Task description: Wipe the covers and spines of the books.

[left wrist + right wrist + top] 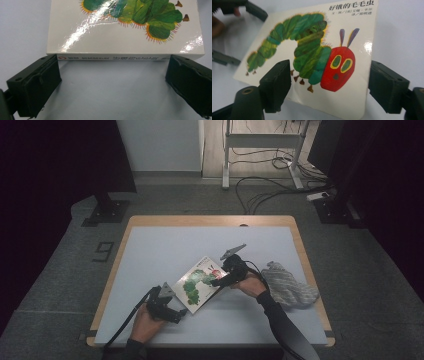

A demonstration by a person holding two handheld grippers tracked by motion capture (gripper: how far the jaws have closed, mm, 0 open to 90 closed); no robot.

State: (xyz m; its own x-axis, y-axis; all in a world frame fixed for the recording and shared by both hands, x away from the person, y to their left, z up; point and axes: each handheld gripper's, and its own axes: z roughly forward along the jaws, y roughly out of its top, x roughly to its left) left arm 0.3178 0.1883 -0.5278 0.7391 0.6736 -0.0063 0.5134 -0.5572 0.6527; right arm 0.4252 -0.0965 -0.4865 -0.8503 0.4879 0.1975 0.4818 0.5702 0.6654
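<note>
Your surface is a flat, pale blue sheet with a wooden rim. Near its middle lies the book, a stiff glossy board book with rounded corners and a green caterpillar on its cover. A crumpled grey cloth is at the right. Your left hand-held gripper stands wide open before the book's spine, holding nothing. Your right hand-held gripper is wide open over the cover, empty also.

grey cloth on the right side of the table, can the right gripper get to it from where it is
Probably yes. The right gripper is open over the book, holding nothing, and the grey cloth lies just past that hand with bare table around it.
</note>
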